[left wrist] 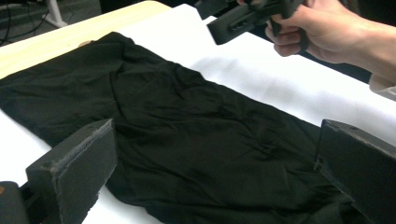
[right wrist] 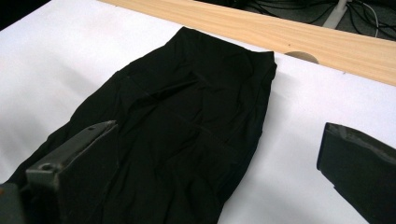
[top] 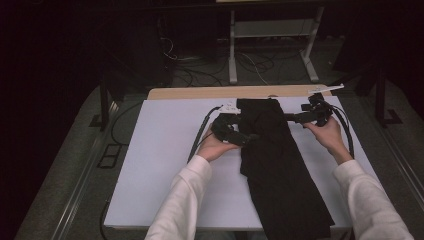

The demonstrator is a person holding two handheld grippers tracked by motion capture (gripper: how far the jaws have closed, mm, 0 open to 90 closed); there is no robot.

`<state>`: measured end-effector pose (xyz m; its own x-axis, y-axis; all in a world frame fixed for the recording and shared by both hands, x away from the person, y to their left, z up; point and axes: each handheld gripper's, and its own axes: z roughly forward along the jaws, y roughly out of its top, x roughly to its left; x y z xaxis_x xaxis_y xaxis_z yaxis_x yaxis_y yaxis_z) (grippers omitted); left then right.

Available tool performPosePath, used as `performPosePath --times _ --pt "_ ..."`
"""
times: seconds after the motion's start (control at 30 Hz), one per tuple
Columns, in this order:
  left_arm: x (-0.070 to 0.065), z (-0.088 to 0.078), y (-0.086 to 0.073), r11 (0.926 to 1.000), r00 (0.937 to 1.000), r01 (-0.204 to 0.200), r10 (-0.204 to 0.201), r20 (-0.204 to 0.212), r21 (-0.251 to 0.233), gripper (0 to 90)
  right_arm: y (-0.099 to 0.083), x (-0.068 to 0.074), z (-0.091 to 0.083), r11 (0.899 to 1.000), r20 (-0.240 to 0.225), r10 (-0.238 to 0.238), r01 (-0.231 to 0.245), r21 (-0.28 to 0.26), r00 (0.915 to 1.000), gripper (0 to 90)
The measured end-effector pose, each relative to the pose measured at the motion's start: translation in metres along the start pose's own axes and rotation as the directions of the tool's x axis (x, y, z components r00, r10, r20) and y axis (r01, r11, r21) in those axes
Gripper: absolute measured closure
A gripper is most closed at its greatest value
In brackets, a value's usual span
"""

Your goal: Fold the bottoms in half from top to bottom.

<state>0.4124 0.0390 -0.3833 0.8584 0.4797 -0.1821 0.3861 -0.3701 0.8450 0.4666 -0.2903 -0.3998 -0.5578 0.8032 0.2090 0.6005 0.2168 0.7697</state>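
A black garment (top: 270,160), folded into a long strip, lies on the white table cover (top: 160,165) from the far edge to the near edge. My left gripper (top: 248,135) is at the cloth's left edge, open, its jaws spread over the wrinkled black garment (left wrist: 187,130) with nothing between them. My right gripper (top: 290,118) hovers at the cloth's right edge near the far end, also open. In the right gripper view its jaws straddle the black garment's (right wrist: 187,116) far end and the bare white cover (right wrist: 299,130). The left gripper view also shows the right gripper (left wrist: 243,18) in a hand (left wrist: 322,30).
A bare wooden strip (top: 200,93) of table runs along the far edge. Beyond it on the floor stand a white frame (top: 232,50) and loose cables (top: 200,75). Black gripper cables (top: 200,132) loop over the table beside each hand. White cover lies open on the left.
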Motion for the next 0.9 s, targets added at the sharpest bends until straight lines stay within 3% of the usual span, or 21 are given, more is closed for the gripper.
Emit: performPosePath --times 0.33,0.5,0.7,0.9 --pt "0.021 0.006 0.003 0.9998 0.9998 0.020 -0.020 -0.009 0.008 0.0 -0.003 -0.001 0.002 1.000 -0.006 0.013 -0.012 0.008 0.9999 0.0" --pt "0.034 0.008 0.002 0.9976 0.9976 0.069 -0.069 -0.001 -0.007 0.0 -0.005 -0.001 0.004 1.000 -0.008 0.017 -0.017 0.012 0.9998 0.0" --pt "0.048 0.010 -0.003 0.9943 0.9940 0.106 -0.106 -0.026 -0.013 0.0 -0.008 -0.004 0.006 0.999 -0.006 0.034 -0.034 0.016 0.9994 0.0" --pt "0.059 0.016 -0.008 0.9870 0.9861 0.160 -0.160 -0.042 -0.008 0.0 -0.008 -0.005 0.008 0.999 -0.005 0.044 -0.043 0.018 0.9990 0.0"
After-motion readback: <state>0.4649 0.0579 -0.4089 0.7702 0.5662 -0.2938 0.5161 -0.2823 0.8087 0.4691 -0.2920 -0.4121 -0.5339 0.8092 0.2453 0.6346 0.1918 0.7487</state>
